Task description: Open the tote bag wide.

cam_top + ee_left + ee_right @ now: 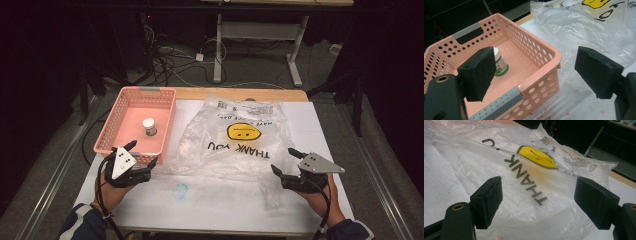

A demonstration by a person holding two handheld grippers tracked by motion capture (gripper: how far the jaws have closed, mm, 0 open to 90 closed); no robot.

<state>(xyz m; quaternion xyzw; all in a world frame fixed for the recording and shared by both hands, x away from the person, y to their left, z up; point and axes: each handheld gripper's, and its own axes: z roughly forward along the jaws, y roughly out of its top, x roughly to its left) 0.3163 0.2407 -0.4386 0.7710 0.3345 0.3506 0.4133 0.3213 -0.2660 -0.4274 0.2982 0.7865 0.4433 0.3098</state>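
My left claw (142, 152) hovers with jaws apart and empty at the near edge of the pink basket (111, 127), and my right claw (286, 161) gapes, empty too, over the near right part of the plastic bag (235, 137) spread on the worktop (210, 200). The left gripper view brings out the small jar (500, 63) standing in the basket, half hidden behind one jaw, its label too small to read. The right gripper view shows the bag's "THANK" print and yellow face close up.

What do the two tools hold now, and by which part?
Nothing is held. The left tool is open by the pink basket; the right tool is open over the plastic bag.
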